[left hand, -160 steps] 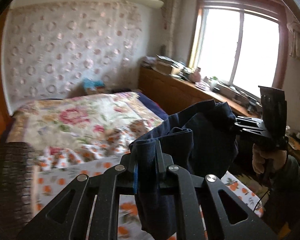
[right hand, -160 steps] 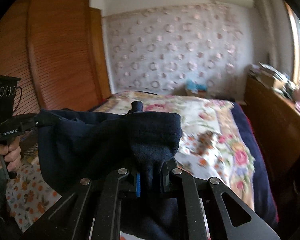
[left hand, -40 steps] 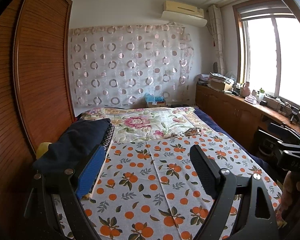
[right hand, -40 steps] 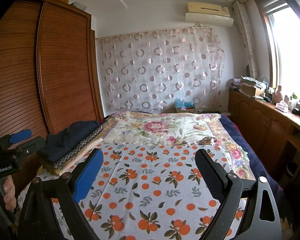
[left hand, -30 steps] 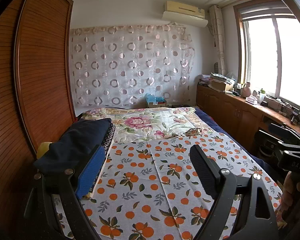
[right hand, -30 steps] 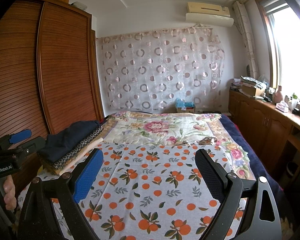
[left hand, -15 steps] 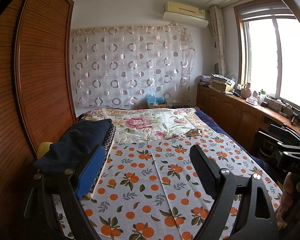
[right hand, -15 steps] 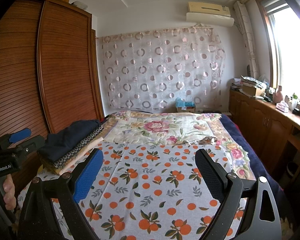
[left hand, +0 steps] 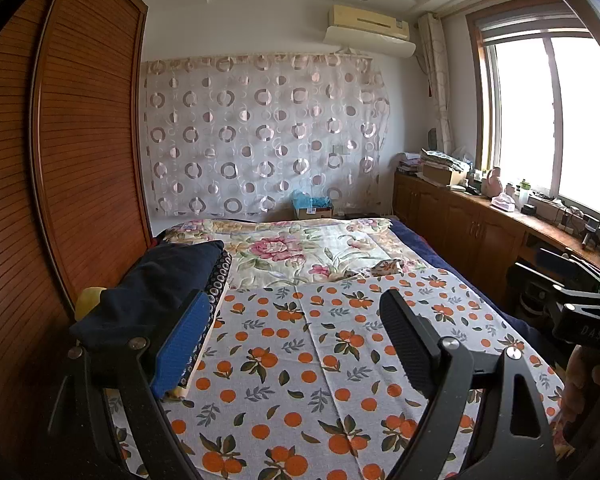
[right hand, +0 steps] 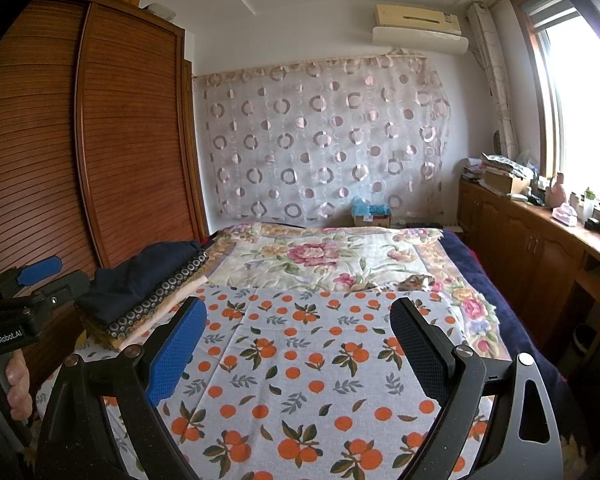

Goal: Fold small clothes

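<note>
Both claws are spread wide and hold nothing: left gripper (left hand: 294,324), right gripper (right hand: 298,328), hovering over the orange-print sheet (right hand: 300,368). The folded navy garment (right hand: 140,270) tops a clothes stack (right hand: 156,300) ahead-left of them. Left handle reads "GenRobot.AI", right handle "DAS".

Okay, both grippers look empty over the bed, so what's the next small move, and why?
Probably go for the next garment. Both the left gripper and right gripper are open and empty, and the folded navy garment already tops the stack. No unfolded clothing shows on the orange-print sheet.
</note>
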`<state>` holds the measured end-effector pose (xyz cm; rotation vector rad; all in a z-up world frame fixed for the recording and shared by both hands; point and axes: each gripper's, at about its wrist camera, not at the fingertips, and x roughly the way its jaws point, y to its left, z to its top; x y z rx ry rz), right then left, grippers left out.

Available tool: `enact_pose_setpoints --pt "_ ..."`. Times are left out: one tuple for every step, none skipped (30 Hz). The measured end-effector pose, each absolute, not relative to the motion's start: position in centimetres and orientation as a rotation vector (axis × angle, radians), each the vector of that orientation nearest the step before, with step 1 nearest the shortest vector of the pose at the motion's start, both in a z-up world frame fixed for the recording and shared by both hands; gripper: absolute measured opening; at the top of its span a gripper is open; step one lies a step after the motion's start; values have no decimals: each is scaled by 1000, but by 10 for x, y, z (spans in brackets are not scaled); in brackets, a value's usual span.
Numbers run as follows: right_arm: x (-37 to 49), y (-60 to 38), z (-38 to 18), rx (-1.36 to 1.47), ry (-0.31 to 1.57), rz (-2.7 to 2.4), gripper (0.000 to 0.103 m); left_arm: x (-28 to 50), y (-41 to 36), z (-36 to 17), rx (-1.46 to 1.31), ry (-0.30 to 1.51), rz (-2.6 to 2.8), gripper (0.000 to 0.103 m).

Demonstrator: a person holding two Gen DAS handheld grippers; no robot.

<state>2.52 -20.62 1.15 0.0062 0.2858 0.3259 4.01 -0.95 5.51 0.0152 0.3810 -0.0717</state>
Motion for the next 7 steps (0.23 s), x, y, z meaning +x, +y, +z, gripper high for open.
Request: enact_pose_setpoints --pt "26 -207 12 6 286 326 94 40 -10 55 16 382 -72 87" --pt "25 -207 11 6 286 326 94 40 -10 55 17 381 -72 87" --pt "26 -207 12 6 286 327 94 40 -10 54 17 381 -72 87" --pt "26 -207 11 5 286 326 94 40 -10 54 17 381 -71 87" --pt "26 -207 11 6 286 327 94 40 -10 54 16 381 -72 87" --pt "26 -208 12 7 286 327 94 40 -10 54 16 382 -72 87" --pt "26 -208 11 5 286 328 94 40 -10 54 17 381 -71 87"
